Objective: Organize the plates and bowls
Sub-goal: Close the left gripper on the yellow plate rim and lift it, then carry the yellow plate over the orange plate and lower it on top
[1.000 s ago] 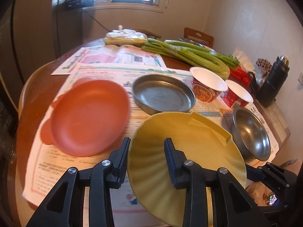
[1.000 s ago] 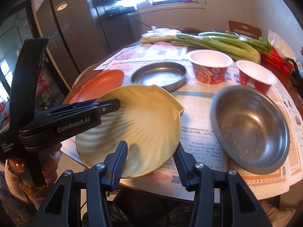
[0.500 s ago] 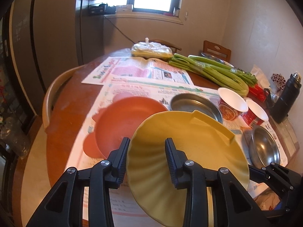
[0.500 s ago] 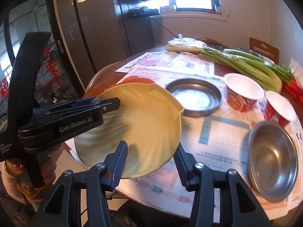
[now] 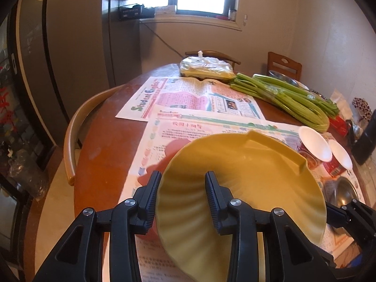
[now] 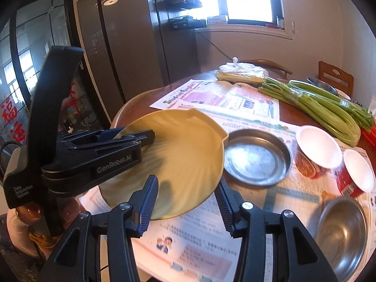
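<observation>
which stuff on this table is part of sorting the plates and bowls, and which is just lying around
Job:
yellow plate
red plate
metal pan
metal bowl
two paper bowls

Lying about:
greens
newspapers
plastic bag
black bottle

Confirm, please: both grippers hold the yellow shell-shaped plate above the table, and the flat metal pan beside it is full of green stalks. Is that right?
Not quite. The flat metal pan is empty, as the right wrist view shows; the green stalks lie on the table behind it. Both grippers do hold the yellow plate.
</observation>
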### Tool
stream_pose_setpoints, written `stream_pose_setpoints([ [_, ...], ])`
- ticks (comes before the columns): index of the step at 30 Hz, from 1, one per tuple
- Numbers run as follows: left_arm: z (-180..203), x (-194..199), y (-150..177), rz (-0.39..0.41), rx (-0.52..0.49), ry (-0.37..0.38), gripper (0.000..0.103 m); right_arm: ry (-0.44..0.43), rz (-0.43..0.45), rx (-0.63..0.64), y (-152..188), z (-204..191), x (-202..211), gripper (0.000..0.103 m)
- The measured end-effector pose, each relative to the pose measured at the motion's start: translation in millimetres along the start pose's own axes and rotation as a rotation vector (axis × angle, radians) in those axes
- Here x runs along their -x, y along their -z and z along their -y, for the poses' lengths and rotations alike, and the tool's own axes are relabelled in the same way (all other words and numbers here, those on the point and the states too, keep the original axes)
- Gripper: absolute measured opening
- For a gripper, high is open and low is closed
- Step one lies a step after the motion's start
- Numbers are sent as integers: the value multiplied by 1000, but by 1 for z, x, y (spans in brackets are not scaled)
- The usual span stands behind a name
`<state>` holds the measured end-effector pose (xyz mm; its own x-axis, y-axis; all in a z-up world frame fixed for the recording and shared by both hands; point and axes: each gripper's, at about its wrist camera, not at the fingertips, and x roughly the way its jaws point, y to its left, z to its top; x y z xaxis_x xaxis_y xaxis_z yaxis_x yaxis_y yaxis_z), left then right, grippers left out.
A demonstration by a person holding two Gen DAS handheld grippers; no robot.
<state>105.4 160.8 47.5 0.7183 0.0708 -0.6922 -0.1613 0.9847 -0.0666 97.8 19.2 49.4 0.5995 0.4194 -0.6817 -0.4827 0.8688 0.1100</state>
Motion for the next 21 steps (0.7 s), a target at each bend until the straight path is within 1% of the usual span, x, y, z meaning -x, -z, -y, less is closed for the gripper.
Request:
stream_pose_setpoints([
  [3, -4, -8, -6, -6, -1, -6, 38, 0, 3, -8, -8, 1, -11, 50],
  [6, -6, -19, -7, -22, -3, -11, 39, -2, 0, -26, -7, 2, -19, 50],
  [17, -9, -56, 0, -86, -12, -15, 39, -6, -72, -67, 5, 8, -49, 50],
  [21, -6, -62, 1, -89, -16, -27, 39, -4, -89, -77, 8, 11, -55, 50],
])
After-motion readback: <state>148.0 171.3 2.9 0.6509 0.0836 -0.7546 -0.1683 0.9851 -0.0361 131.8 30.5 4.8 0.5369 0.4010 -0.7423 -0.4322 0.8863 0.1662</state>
